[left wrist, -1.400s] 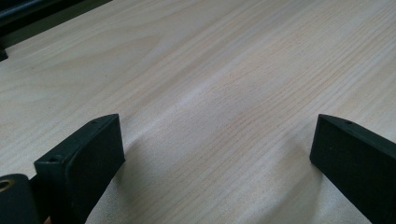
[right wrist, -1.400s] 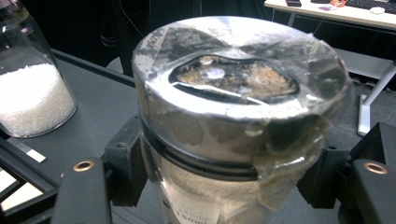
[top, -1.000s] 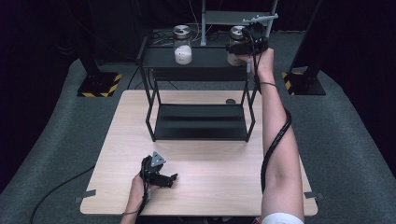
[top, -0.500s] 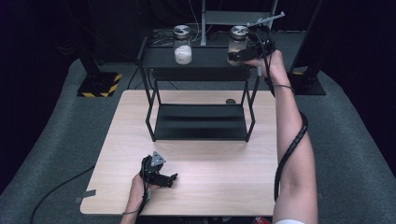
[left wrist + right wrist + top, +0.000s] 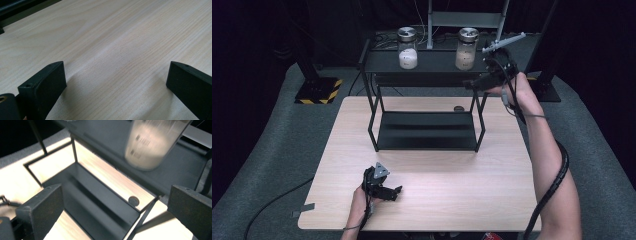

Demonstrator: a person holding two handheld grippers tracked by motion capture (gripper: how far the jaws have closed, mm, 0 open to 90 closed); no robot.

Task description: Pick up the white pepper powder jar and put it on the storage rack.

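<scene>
While the left gripper [image 5: 396,191] rests low over the near part of the wooden table [image 5: 452,195], jaws spread wide and empty, the right gripper [image 5: 471,84] is held up at the right end of the black shelf rack [image 5: 427,62], jaws also apart with nothing between them. Just beside it, a jar of tan powder [image 5: 466,49] stands on the top shelf, with a jar of white powder [image 5: 407,48] further left.
</scene>
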